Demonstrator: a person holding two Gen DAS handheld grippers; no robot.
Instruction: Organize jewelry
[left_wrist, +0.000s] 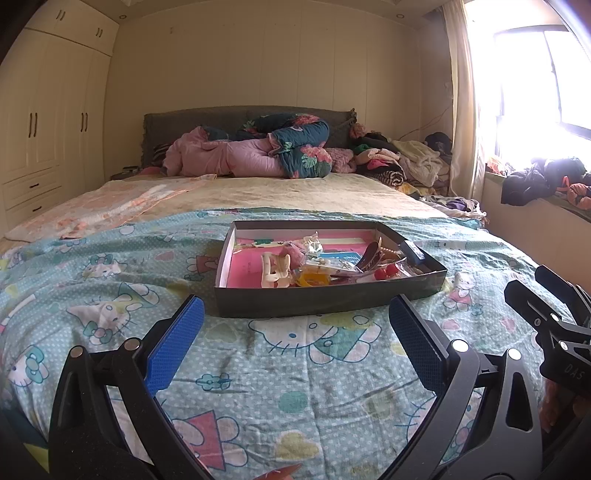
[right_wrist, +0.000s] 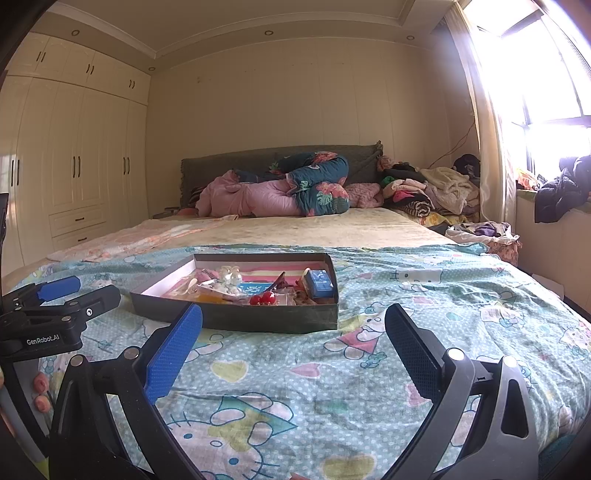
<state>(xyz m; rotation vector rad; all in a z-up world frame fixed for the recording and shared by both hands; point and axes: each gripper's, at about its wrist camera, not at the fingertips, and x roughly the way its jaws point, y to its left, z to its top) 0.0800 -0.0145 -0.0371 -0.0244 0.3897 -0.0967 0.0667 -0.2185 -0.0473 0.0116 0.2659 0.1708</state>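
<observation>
A shallow dark box with a pink lining sits on the bed and holds mixed jewelry and hair pieces: a cream claw clip, red beads, a small blue box and clear packets. It also shows in the right wrist view, with the red beads and blue box. My left gripper is open and empty, just short of the box's near wall. My right gripper is open and empty, near the box's front right corner.
The box lies on a turquoise Hello Kitty sheet. Rolled quilts and a clothes pile lie at the headboard. Wardrobes stand at the left, a bright window and clothes on a ledge at the right.
</observation>
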